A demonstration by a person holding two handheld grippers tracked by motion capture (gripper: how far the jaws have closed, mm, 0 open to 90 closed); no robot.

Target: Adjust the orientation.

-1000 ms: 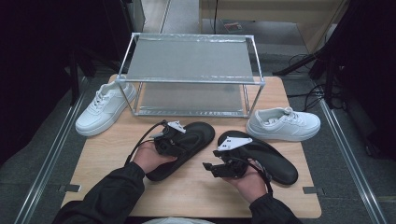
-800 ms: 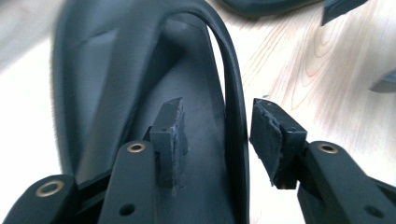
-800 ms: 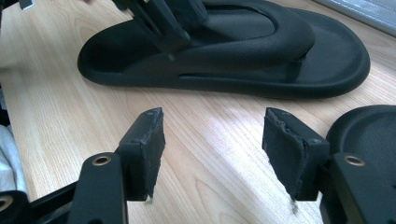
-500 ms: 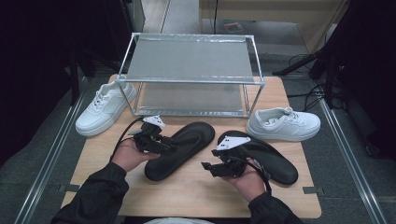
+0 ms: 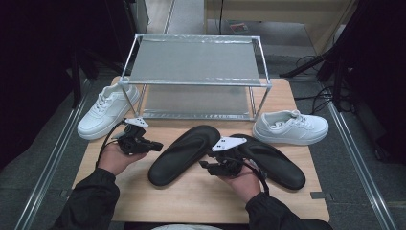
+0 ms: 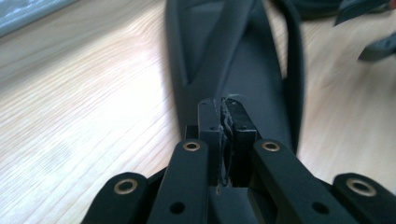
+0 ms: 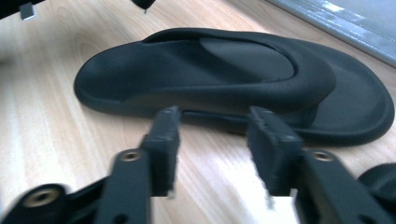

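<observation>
Black foam sandals, two of them, lie on the wooden tabletop in the high view, in front of a metal-framed rack with two mesh shelves. The left sandal runs on a diagonal, its toe end up toward the rack and its heel down toward the person's left. The right sandal lies on the opposite diagonal, one end near the middle of the table and the other toward the lower right; their upper ends sit close together. Two white sneakers also stand on the tabletop: one at the left of the rack, one at the right with its toe pointing left. The left tool, held in the left hand, sits just left of the left sandal and points at it. The right tool, in the right hand, lies between the two sandals and points left.

From the left gripper view, the left tool has its jaws pressed together with nothing between them, and the left sandal stretches lengthwise away beyond the tips.

From the right gripper view, the right tool has its jaws spread apart, empty, just short of the left sandal, which lies broadside across the frame.
</observation>
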